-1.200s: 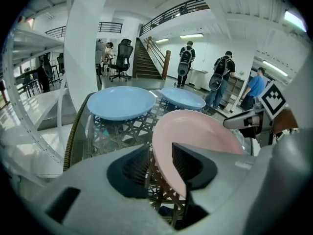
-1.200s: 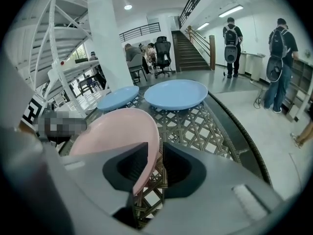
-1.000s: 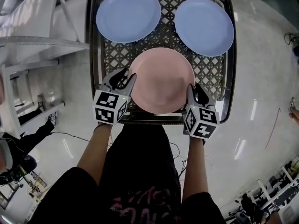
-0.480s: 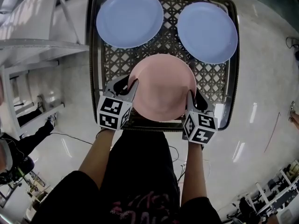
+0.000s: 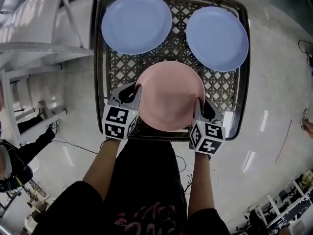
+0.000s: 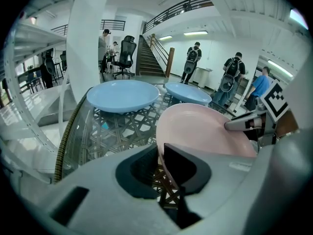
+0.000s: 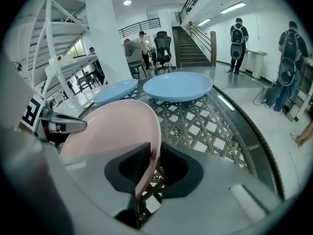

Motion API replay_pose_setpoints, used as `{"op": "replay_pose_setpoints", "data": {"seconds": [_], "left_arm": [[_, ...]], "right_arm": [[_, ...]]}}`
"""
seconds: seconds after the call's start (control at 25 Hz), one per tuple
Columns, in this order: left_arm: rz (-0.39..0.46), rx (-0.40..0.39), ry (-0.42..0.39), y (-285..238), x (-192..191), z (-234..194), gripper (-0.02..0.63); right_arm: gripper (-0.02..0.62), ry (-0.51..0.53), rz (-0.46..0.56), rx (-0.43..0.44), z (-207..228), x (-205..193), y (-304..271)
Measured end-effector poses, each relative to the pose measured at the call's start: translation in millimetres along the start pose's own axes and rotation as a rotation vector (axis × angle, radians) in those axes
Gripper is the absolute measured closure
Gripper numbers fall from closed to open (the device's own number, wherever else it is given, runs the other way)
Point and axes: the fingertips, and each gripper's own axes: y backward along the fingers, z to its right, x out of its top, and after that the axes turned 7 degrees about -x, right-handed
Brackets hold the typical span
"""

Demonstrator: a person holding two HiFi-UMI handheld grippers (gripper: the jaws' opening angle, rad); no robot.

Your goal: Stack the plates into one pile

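A pink plate [image 5: 168,94] lies at the near middle of the lattice-top table [image 5: 99,82]. Two blue plates rest farther back, one on the left [image 5: 136,22] and one on the right [image 5: 216,31]. My left gripper [image 5: 133,89] is at the pink plate's left rim, and its jaws have just been closing. In the left gripper view the rim [image 6: 168,153] sits pinched in the narrow slot of that gripper [image 6: 160,155]. At the opposite rim is my right gripper [image 5: 201,104], whose jaws have also just been closing. The right gripper view shows the rim [image 7: 149,151] held between them.
The table's dark raised border [image 5: 243,82] runs round the lattice. White shelving [image 5: 29,43] stands close on the left. Several people with backpacks [image 6: 230,75] stand far off near a staircase. Glossy floor surrounds the table.
Both grippers' jaws have narrowed onto the pink plate's rim. The hands have stayed at the plate's sides, and the blue plates have not moved on the table.
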Motion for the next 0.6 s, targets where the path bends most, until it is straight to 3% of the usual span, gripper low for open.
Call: {"op": "replay_pose_setpoints", "data": {"seconds": [0.6], "left_arm": [[0.103,0.026,-0.013,28,40,9,0.588]], "right_arm": [[0.545,-0.012,0.083,-0.006,3,31,29]]}}
